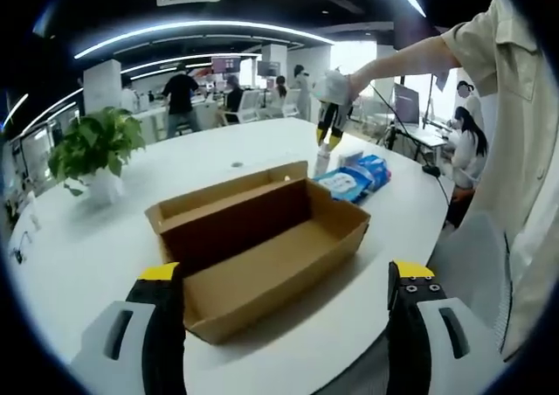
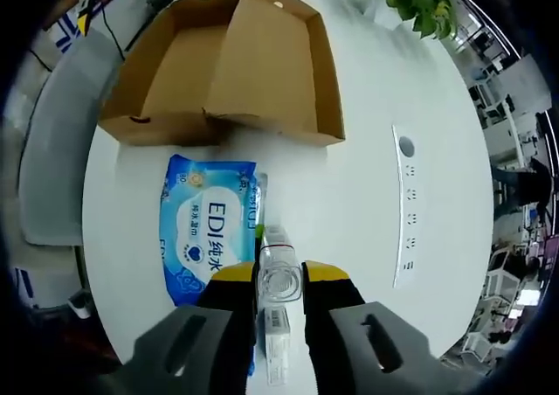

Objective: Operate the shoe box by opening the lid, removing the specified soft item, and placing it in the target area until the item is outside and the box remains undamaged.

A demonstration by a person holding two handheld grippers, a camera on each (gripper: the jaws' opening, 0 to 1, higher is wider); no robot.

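Observation:
The brown shoe box lies open and empty on the white table, its lid folded back. My left gripper is open just in front of the box, with nothing between its yellow-tipped jaws. Beyond the box, a blue wipes pack lies on the table. In the right gripper view the same wipes pack lies flat beside the box. My right gripper is shut on a clear plastic bottle next to the pack. The right gripper hangs over the pack, held by a person's hand.
A potted plant stands at the table's far left. A socket strip is set into the table top. The person's sleeve fills the right side. Several people and desks are in the background. A grey chair sits by the table edge.

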